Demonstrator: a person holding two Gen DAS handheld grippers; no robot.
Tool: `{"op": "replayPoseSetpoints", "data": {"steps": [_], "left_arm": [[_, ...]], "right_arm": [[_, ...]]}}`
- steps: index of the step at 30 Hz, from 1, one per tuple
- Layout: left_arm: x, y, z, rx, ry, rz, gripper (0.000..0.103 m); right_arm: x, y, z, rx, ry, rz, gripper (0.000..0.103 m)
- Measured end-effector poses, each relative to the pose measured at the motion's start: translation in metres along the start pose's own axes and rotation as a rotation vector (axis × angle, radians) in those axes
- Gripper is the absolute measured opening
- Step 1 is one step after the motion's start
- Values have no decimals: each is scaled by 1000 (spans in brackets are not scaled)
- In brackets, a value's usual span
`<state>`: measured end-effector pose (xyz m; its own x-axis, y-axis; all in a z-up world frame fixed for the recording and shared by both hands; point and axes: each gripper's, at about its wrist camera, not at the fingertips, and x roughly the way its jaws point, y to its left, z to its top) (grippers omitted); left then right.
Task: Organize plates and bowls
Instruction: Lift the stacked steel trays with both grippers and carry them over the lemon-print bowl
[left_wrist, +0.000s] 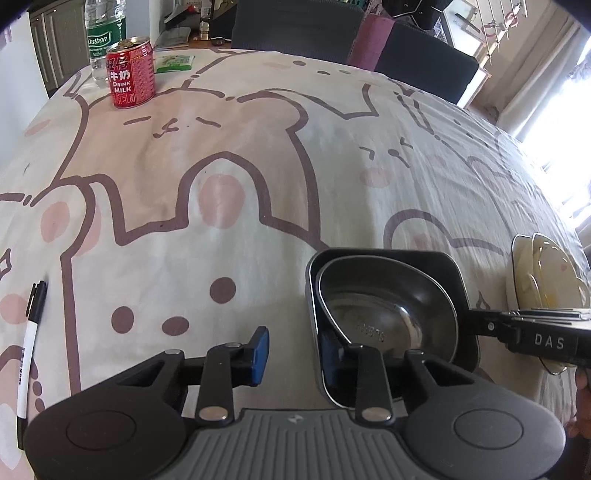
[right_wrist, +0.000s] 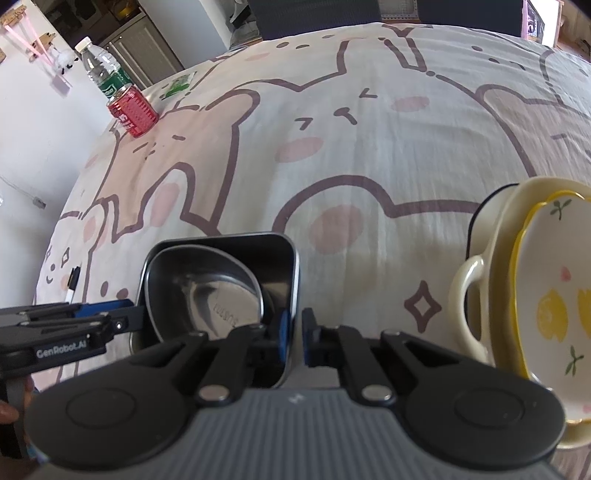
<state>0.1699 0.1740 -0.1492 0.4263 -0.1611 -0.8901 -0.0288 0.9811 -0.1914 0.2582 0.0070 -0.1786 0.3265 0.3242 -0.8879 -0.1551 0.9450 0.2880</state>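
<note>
A black square dish (left_wrist: 388, 256) (right_wrist: 286, 266) sits on the cartoon tablecloth with a steel bowl (left_wrist: 388, 310) (right_wrist: 207, 288) tilted inside it. My left gripper (left_wrist: 295, 350) (right_wrist: 135, 312) straddles the dish's left wall, one pad outside and one inside. A gap shows between the outer pad and the wall, so it is open. My right gripper (right_wrist: 295, 330) (left_wrist: 476, 323) is shut on the dish's right wall. To the right, a cream handled bowl (right_wrist: 491, 236) (left_wrist: 524, 258) holds a yellow-rimmed floral bowl (right_wrist: 554, 295).
A red milk can (left_wrist: 131, 77), a water bottle (left_wrist: 103, 33) and a green packet (left_wrist: 173, 62) stand at the far left of the table. A marker pen (left_wrist: 29, 347) lies near the left edge. Dark chairs (left_wrist: 295, 22) line the far side.
</note>
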Motion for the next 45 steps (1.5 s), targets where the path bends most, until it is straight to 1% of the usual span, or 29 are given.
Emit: {"op": "replayPoseSetpoints", "data": {"steps": [3, 5, 7, 10, 13, 15, 20, 25, 28, 32, 40, 45], "left_arm": [[4, -1, 1, -6, 2, 4, 30], [5, -1, 1, -20, -1, -8, 23], [6, -2, 0, -38, 2, -42, 5], [5, -6, 0, -36, 6, -30, 4], [4, -3, -1, -63, 17, -39, 4], [0, -2, -2, -79, 11, -50, 4], [-18, -4, -1, -124, -37, -84, 4], [-41, -16, 8, -151, -108, -129, 5], [-52, -31, 14, -153, -143, -173, 6], [-58, -61, 22, -124, -167, -225, 7], [-57, -132, 25, -54, -175, -312, 8], [-50, -170, 24, -19, -168, -339, 8]], "right_arm": [[0, -1, 0, -3, 2, 2, 8], [0, -1, 1, -1, 5, 7, 6], [0, -1, 1, -5, 6, 9, 5], [0, 1, 1, -14, 6, 12, 5], [-2, 1, 2, -20, 2, 22, 5], [-6, 1, 3, -25, -8, 32, 5], [-22, -1, 7, -40, -46, 56, 5], [-53, -8, 13, -50, -118, 93, 5], [-71, -20, 15, -37, -161, 110, 5], [-97, -47, 14, -9, -210, 119, 5], [-144, -109, 1, 66, -286, 92, 5], [-166, -147, -9, 114, -335, 74, 5]]}}
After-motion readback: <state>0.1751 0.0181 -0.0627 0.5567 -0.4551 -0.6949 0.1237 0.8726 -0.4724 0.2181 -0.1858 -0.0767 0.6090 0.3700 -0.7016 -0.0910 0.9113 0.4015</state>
